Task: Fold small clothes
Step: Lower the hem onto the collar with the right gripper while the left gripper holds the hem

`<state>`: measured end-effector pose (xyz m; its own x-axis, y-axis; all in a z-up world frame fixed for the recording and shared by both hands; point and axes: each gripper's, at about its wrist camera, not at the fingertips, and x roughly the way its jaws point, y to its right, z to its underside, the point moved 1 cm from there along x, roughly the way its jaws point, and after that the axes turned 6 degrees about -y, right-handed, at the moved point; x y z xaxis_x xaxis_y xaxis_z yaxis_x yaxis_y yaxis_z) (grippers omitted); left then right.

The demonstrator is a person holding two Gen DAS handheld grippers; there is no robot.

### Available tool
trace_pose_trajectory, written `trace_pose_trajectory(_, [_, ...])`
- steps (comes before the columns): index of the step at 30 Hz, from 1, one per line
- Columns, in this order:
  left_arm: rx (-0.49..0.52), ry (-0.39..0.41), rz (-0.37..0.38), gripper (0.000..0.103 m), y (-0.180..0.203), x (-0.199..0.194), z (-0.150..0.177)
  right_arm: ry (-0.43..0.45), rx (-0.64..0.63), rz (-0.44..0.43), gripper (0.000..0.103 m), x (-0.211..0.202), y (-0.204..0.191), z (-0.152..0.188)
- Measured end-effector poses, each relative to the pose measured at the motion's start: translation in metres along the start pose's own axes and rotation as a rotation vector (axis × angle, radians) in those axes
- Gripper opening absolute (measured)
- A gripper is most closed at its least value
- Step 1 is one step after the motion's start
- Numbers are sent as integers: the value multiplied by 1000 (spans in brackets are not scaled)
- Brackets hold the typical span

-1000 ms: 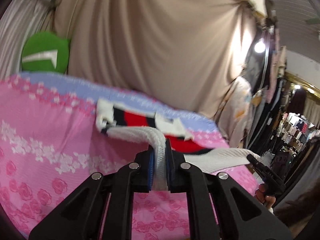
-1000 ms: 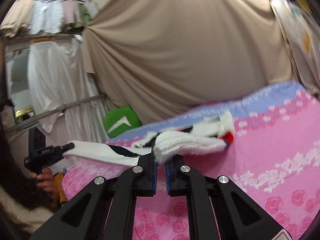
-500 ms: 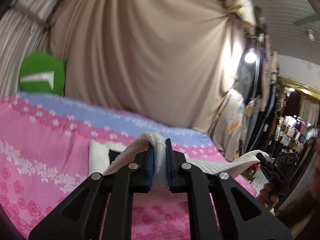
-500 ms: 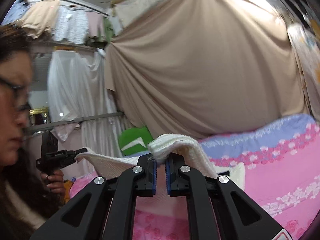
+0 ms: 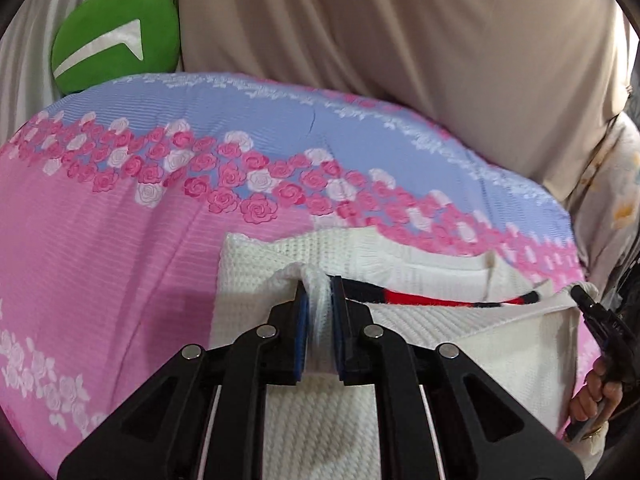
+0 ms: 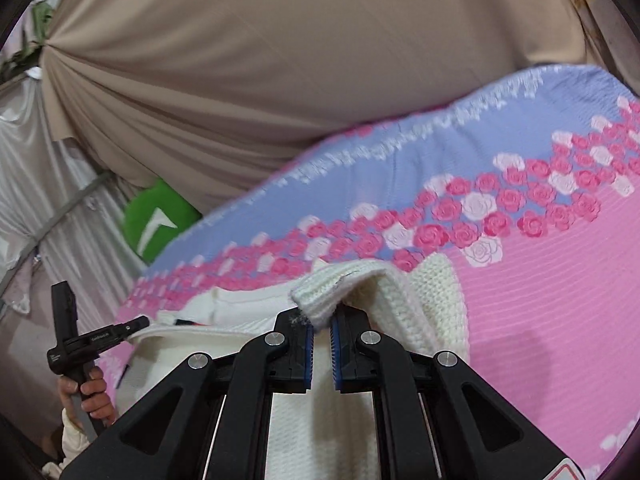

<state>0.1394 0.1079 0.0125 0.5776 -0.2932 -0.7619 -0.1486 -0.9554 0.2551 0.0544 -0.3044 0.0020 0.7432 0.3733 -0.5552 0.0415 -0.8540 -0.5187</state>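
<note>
White knit sweater (image 5: 460, 340) lies on the pink rose-print sheet (image 5: 120, 260) — its folded-over edge pinched tight in the left gripper (image 5: 319, 304) at 6 o'clock, and in the right gripper (image 6: 320, 322) too; green cushion (image 5: 116, 40) at 10 o'clock.

A bed sheet (image 5: 120, 260) printed with roses (pink near, lilac far) carries a white knit garment (image 5: 460, 332), folded over itself, dark-and-red stripe showing.
</note>
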Motion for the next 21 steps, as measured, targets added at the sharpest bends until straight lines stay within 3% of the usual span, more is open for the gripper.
trace_pose_trajectory(7, [27,-53,-25,12,-5,37,-1,-95,45,67,7,34,21,5])
trace_pose_trajectory(13, [57,-10,-31,17,-1,40,1,-103,15,133,8,44,15,10])
trace_pose_trajectory(16, [82,23,-14,26,3,36,4,-47,-18,113,14,32,6,11])
trace_pose_trajectory(17, [81,38,-6,33,4,32,5,-6,-29,101,16,22,3,11])
trace_pose_trajectory(18, [76,51,-10,38,5,26,6,50,-27,98,22,7,-1,13])
trace_pose_trajectory(19, [67,74,-17,50,5,16,7,91,-13,102,31,-7,-3,16])
trace_pose_trajectory(20, [60,116,-17,60,6,0,10,125,4,102,32,-21,-7,20])
trace_pose_trajectory(21, [58,156,-12,63,7,-17,14,143,13,92,32,-32,-11,24])
